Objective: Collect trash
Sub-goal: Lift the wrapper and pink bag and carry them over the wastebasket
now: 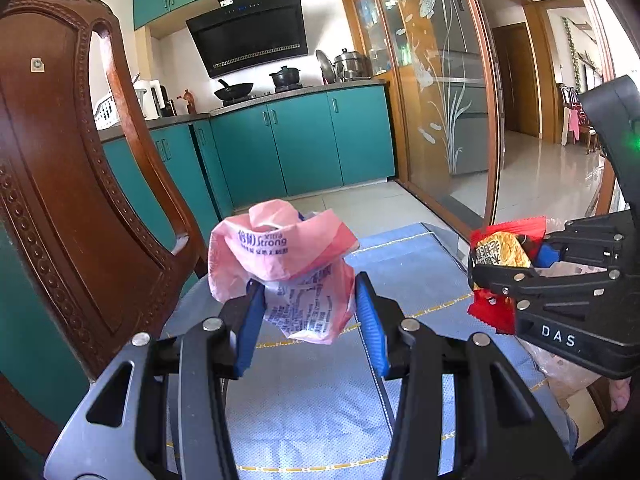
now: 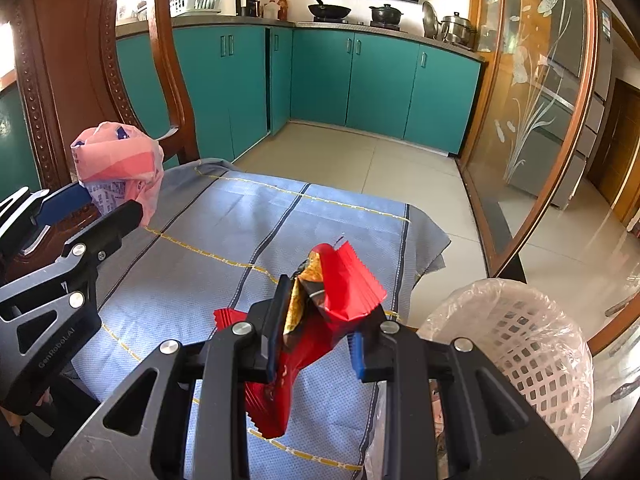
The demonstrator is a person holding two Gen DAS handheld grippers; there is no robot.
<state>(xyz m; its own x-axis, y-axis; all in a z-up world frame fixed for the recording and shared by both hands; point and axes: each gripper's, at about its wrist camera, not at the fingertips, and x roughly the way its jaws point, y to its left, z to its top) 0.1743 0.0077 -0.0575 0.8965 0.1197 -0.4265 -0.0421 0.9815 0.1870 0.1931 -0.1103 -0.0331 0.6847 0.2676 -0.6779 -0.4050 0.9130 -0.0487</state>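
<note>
A crumpled pink plastic bag (image 1: 286,264) with blue print hangs above the blue tablecloth (image 1: 320,400), and my left gripper (image 1: 308,300) is shut on its lower part. The same bag (image 2: 120,160) shows at the left of the right wrist view, clamped in the left gripper (image 2: 108,204). My right gripper (image 2: 320,320) is shut on a red and gold snack wrapper (image 2: 340,284), held above the cloth. In the left wrist view that wrapper (image 1: 500,248) sits in the right gripper (image 1: 504,268) at the right edge.
A white lattice bin (image 2: 520,344) lined with clear plastic stands beside the table, at lower right. A carved wooden chair (image 1: 68,184) rises at the left. Teal kitchen cabinets (image 1: 300,144) and a glass sliding door (image 1: 448,100) lie beyond the tiled floor.
</note>
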